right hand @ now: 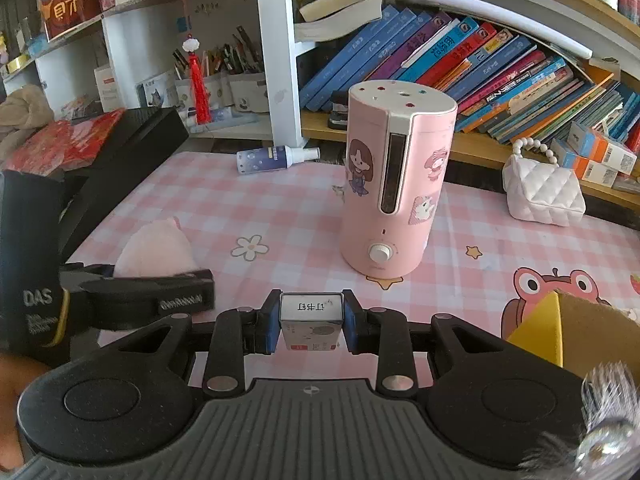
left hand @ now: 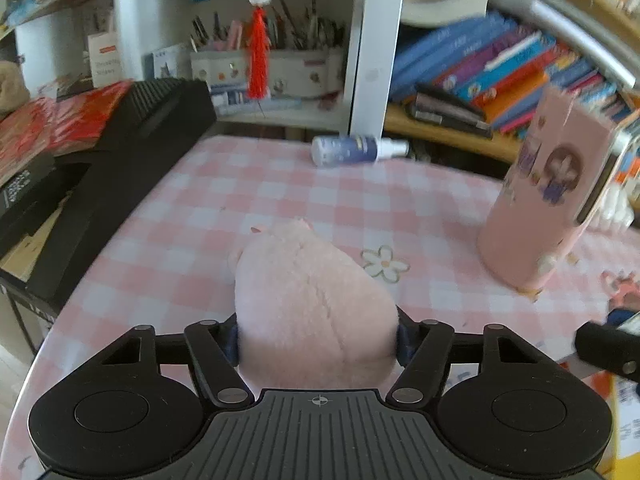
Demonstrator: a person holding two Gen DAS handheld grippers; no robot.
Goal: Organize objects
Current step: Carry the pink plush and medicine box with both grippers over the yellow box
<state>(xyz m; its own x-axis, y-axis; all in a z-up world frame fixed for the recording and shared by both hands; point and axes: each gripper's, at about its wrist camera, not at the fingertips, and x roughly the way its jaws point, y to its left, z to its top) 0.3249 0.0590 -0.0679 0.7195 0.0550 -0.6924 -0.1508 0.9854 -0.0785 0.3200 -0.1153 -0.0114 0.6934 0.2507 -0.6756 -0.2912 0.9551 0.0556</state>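
A pink plush toy [left hand: 312, 304] lies on the pink checked tablecloth [left hand: 248, 200]. My left gripper [left hand: 318, 340] is shut on it, the blue pads pressing into its two sides near its back end. In the right wrist view the plush toy [right hand: 156, 248] shows at the left, with the left gripper's black body just in front of it. My right gripper [right hand: 311, 312] is shut on a small white and grey box [right hand: 311, 322] with printed characters on its top, held above the table's near edge.
A tall pink humidifier [right hand: 394, 184] stands mid-table. A blue spray bottle [right hand: 276, 158] lies at the back edge, a white quilted purse [right hand: 540, 192] at the right. A black box [left hand: 120, 152] borders the left side. Shelves of books [right hand: 460, 60] rise behind. A cardboard box corner [right hand: 560, 328] sits near right.
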